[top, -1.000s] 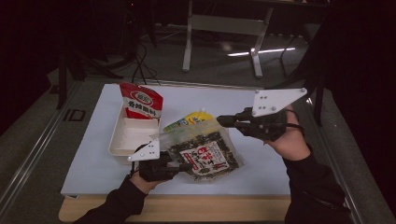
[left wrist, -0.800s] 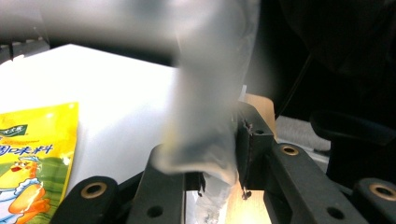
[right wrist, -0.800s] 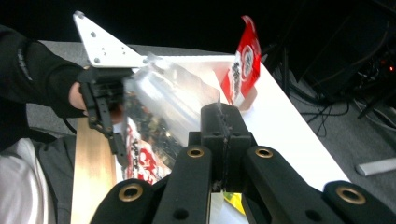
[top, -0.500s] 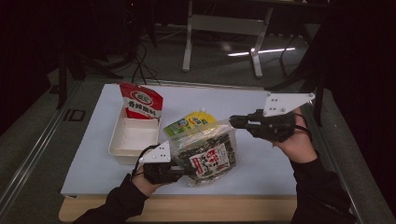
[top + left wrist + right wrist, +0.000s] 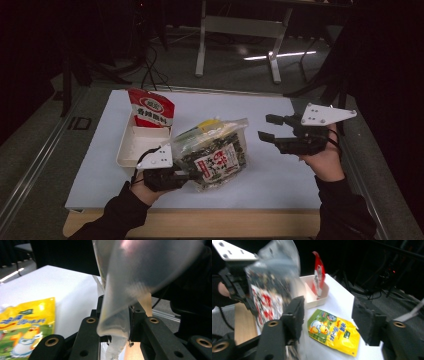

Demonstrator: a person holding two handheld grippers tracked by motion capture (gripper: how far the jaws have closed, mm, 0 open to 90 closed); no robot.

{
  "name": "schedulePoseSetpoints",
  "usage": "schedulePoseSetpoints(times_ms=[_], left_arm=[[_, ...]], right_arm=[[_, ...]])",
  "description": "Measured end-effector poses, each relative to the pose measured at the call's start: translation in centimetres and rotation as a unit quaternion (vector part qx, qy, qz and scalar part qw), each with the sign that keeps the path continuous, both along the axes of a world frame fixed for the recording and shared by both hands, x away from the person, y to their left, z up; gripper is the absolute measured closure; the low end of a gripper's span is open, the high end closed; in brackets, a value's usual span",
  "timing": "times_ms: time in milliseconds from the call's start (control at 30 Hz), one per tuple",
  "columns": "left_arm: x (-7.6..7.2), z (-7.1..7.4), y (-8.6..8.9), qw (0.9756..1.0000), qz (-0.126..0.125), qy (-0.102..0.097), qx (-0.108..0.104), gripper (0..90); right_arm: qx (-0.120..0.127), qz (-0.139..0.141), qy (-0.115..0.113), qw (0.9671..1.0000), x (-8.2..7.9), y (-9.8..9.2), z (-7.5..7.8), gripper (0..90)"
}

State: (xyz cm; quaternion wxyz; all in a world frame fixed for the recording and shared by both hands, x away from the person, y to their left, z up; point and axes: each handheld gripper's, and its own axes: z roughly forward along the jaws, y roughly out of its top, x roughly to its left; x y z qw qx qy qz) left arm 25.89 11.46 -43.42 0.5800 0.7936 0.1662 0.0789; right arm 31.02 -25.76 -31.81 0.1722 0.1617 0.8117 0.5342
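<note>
Red pouch (image 5: 151,109) standing in the white tray (image 5: 131,150) carried a white oval label with Chinese characters, too small to read. Clear bag (image 5: 215,155) held a dark seaweed pack with a white label bearing large red characters, not legible. Yellow pouch (image 5: 333,331) on the tabletop (image 5: 280,175) showed blue Chinese characters, a cartoon chicken and a small green logo; characters blurred, unreadable. Floor beside the tabletop had a marking reading "ID" (image 5: 77,123). No numbers readable anywhere.
</note>
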Motion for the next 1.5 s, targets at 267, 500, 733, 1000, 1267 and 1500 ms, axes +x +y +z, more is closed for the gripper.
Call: schedulePoseSetpoints(times_ms=[267,500,733,1000,1267,1500], left_arm=[[0.4,1.8,2.8,0.9994,0.032,-0.013,-0.001,77.5],[0.8,3.4,5.7,0.997,0.072,-0.028,0.005,77.5],[1.5,4.3,8.9,0.9936,0.107,-0.032,0.015,77.4],[2.0,4.6,11.8,0.9894,0.139,-0.034,0.025,77.4],[2.7,4.3,14.0,0.9856,0.164,-0.029,0.032,77.4],[3.0,3.3,14.4,0.9845,0.17,-0.021,0.039,77.4]], right_arm=[[0.035,-0.022,0.036,0.9985,0.5,-1.5,-3.2,25.8],[0.057,-0.019,0.066,0.996,1.0,-1.9,-5.4,18.3],[0.061,-0.004,0.075,0.9953,1.0,-2.0,-6.6,13.8],[0.064,-0.007,0.079,0.9948,1.0,-1.9,-7.6,14.0],[0.084,-0.003,0.074,0.9938,0.9,-2.2,-8.4,14.0],[0.074,-0.008,0.075,0.9945,0.9,-2.1,-9.3,14.2]])
